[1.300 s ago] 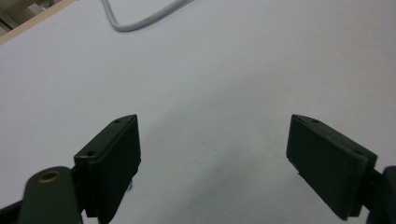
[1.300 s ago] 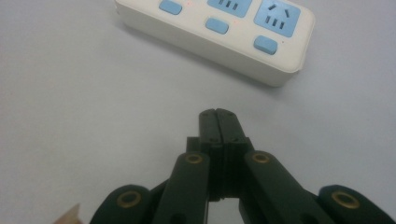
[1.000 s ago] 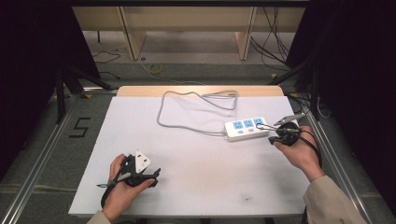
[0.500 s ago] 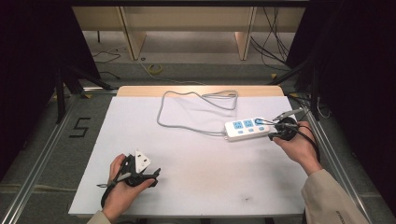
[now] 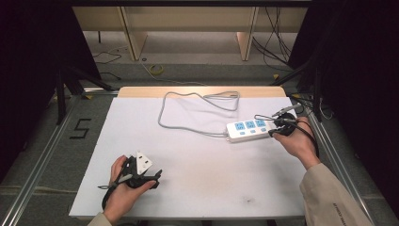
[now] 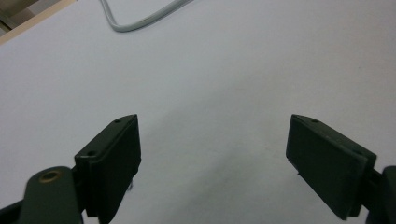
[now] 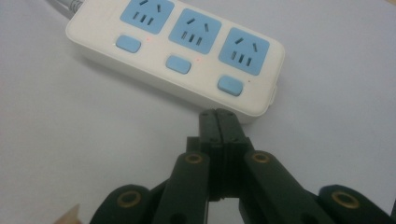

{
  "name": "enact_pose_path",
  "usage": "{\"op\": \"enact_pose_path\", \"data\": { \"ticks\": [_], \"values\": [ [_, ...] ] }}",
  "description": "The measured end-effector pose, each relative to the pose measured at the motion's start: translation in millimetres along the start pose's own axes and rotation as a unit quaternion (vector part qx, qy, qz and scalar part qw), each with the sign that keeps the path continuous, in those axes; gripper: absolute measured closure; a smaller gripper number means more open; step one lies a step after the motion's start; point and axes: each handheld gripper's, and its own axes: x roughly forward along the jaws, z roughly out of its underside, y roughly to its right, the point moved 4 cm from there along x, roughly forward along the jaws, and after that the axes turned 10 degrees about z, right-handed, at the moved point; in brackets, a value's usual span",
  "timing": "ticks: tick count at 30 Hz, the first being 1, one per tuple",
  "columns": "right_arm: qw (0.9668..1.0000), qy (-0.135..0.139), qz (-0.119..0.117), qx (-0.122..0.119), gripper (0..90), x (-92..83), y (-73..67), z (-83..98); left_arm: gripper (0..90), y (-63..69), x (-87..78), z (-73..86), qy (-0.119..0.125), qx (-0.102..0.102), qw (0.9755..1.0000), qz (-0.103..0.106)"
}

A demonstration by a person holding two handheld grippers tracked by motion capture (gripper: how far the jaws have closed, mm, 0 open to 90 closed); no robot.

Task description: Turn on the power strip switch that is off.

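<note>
A white power strip (image 5: 248, 128) with three blue sockets lies toward the right side of the white surface (image 5: 197, 160), its grey cable (image 5: 188, 110) looping away to the far edge. The right gripper (image 7: 218, 122) sits just at the strip's near long edge, close to the end socket's blue button (image 7: 229, 85); its fingers are pressed together with nothing between them. Whether the tips touch the casing I cannot tell. Well apart, at the near left of the surface, the left gripper (image 6: 212, 163) rests in the person's hand, its fingers spread wide over bare white surface, holding nothing
</note>
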Motion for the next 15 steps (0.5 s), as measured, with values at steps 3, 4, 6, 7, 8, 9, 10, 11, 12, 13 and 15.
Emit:
{"op": "enact_pose_path", "data": {
  "ticks": [3,4,6,7,8,9,10,11,12,13,15],
  "values": [
    [1.0000,0.000,0.001,0.001,90.0,1.6,1.9,-5.0,17.9,-0.3,-0.1,0.1,0.000,0.000,1.0000,0.000],
    [1.0000,-0.001,0.002,-0.001,90.0,2.0,2.4,-6.6,17.9,-0.4,-0.2,0.1,0.000,0.000,1.0000,0.000],
    [1.0000,-0.001,0.002,0.001,90.0,3.2,2.9,-9.6,17.9,-0.4,-0.4,0.0,0.000,-0.001,1.0000,0.000],
    [1.0000,-0.002,0.003,-0.001,90.0,3.7,3.2,-10.8,18.0,-0.4,-0.4,0.0,0.000,0.000,1.0000,0.000],
    [1.0000,-0.003,0.003,0.000,90.0,4.2,3.6,-12.1,18.0,-0.1,-0.5,-0.1,0.000,0.000,1.0000,0.000],
    [1.0000,-0.003,0.003,0.000,90.0,4.7,4.1,-13.4,18.0,0.0,-0.5,-0.2,0.001,0.001,1.0000,0.000],
    [1.0000,-0.004,0.003,0.001,90.0,5.0,4.6,-14.8,18.0,0.0,-0.4,-0.3,0.001,0.001,1.0000,0.000],
    [1.0000,-0.005,0.003,0.000,90.0,5.3,5.5,-16.1,18.0,0.0,-0.3,-0.3,0.001,0.001,1.0000,0.000],
    [1.0000,-0.005,0.004,0.002,90.0,5.7,6.1,-17.5,18.0,0.0,-0.3,-0.5,0.001,0.000,1.0000,0.000],
    [1.0000,-0.006,0.004,0.001,90.0,5.8,7.1,-18.7,18.0,0.1,-0.4,-0.6,0.001,0.000,1.0000,0.000],
    [1.0000,-0.007,0.005,0.002,90.0,6.5,8.2,-20.8,18.0,0.0,-0.3,-0.5,0.001,0.000,1.0000,0.000]
  ]
}}
